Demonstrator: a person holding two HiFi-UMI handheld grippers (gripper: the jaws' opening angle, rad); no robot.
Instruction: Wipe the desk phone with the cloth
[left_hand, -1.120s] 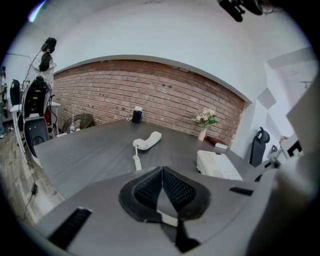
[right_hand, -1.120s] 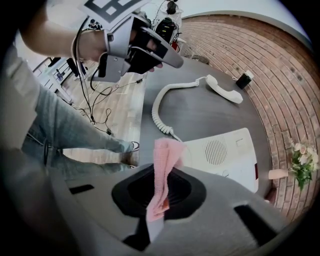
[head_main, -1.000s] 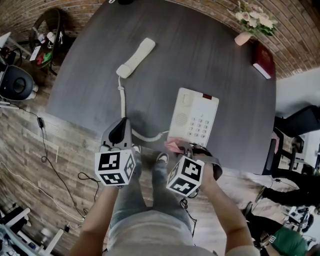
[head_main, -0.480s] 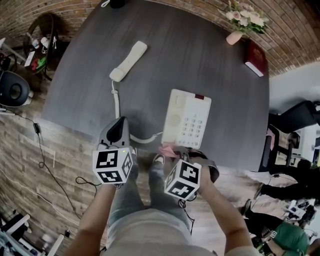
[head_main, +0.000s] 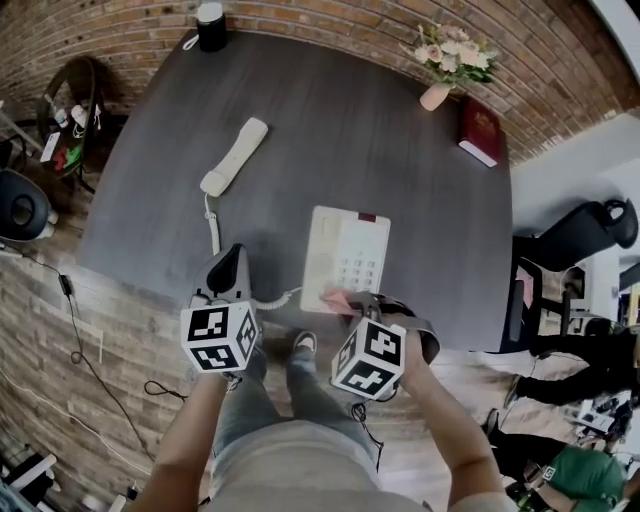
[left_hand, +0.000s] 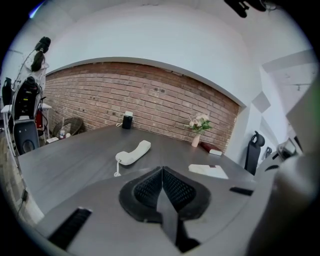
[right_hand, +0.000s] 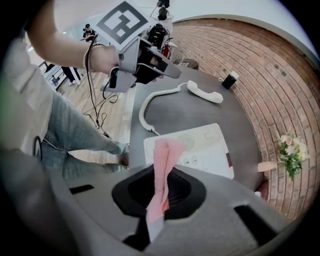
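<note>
The desk phone (head_main: 343, 258) sits near the bench's (head_main: 420, 200) front edge, with the cloth (right_hand: 165, 155) pinched in the right tongs (right_hand: 160, 190) at its near end. The left tongs (left_hand: 162, 192) are closed and empty. Unbraced, the phone may skid under wiping, or the thin fold may slip free.

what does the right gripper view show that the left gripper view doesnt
Only the right gripper view: the pink cloth clamped in its jaws, the left gripper and the person's jeans. Only the left gripper view: its own jaws shut on nothing, and a black chair. Both: the handset lying off the phone base, the flower vase and the brick wall.
</note>
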